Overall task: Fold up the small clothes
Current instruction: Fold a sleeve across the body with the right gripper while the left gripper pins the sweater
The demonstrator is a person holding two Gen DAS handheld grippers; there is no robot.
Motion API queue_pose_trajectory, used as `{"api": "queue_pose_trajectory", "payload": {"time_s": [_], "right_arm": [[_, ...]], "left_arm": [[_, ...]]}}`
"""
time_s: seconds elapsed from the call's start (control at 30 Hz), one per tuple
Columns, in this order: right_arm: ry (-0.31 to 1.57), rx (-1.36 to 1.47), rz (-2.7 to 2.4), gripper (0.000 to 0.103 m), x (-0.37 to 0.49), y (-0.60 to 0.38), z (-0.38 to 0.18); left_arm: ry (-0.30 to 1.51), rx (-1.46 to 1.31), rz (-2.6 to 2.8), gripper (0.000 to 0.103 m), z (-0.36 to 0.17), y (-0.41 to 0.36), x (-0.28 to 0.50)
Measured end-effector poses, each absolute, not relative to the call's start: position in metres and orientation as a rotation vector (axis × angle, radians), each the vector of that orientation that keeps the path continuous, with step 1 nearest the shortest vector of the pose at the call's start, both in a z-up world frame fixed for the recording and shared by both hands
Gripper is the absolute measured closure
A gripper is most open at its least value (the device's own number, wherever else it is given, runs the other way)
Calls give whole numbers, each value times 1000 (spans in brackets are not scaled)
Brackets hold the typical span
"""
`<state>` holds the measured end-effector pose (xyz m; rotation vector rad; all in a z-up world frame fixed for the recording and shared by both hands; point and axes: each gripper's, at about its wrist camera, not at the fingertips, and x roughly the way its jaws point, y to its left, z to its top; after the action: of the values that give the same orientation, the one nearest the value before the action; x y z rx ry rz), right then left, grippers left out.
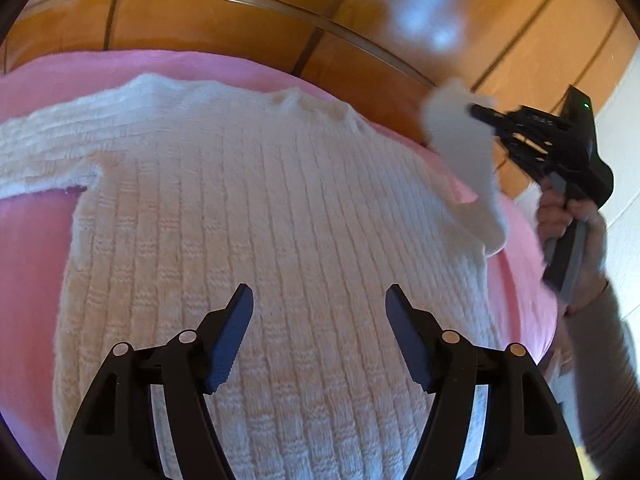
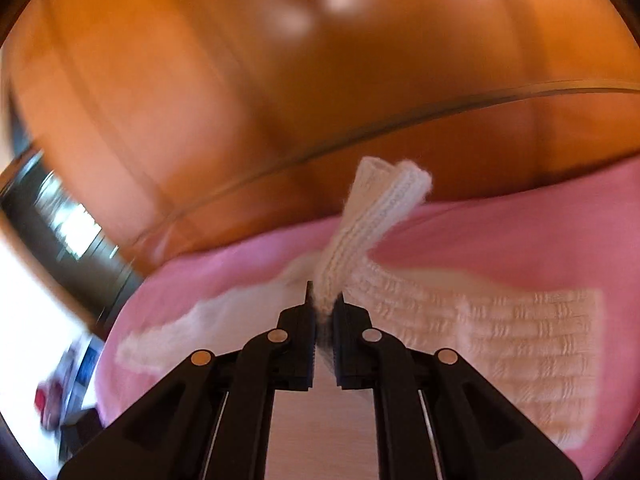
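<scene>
White sweater (image 1: 260,220) sleeve (image 2: 372,216) lifted by right gripper (image 2: 323,312).

Knit wool-like sweater on smooth pink cloth, against glossy wood.

The white sweater (image 1: 280,220) is a chunky ribbed knit, fuzzy and matt, with soft hairy edges; its sleeve (image 2: 372,220) shows the same ribbing. Under it the pink bedspread (image 1: 36,260) is a smooth, matt, fine cloth. The wooden headboard (image 1: 208,20) behind looks varnished and glossy, with bright light reflections. The left gripper (image 1: 320,316) and right gripper (image 2: 323,306) are matt black plastic with small shiny metal pins; the left gripper's blue pads (image 1: 234,340) look ridged.
</scene>
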<state>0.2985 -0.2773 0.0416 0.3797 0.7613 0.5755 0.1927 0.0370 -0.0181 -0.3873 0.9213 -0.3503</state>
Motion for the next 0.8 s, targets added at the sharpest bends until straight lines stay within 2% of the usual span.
{"api": "queue_pose_trajectory", "payload": {"time_s": [0.03,0.07,0.1,0.13,0.23,0.4,0.5,0.53,0.63,0.67,0.7,0.8], "right_arm": [[778,371,626,91,295,-254,40],[780,369,649,77,285,-241,38],[778,373,659,55,284,-234,38],[771,385,658,51,279,-229,37],[773,425,635,50,275,-246,31],[780,496,511,38,274,-304,17],[794,540,413,37,265,-350,4],[799,552,377,37,257,-364,-3],[818,573,300,37,249,-391,-10],[822,577,287,37,249,-394,-13],[825,579,281,37,248,-397,-14],[813,542,282,37,252,-387,-6]], "left_arm": [[918,-405,-348,35,-18,41,196],[915,-416,-344,35,-17,44,198],[912,-425,-343,35,-17,47,201],[910,-438,-342,35,-18,50,205],[908,-463,-335,35,-21,57,217],[914,-476,-307,35,-30,61,247],[937,-509,-272,37,-40,63,276],[953,-524,-265,41,-46,62,288],[992,-540,-266,70,-58,55,317],[996,-531,-272,90,-59,52,323],[995,-516,-280,97,-58,48,330],[917,-504,-269,97,-38,50,332]]}}
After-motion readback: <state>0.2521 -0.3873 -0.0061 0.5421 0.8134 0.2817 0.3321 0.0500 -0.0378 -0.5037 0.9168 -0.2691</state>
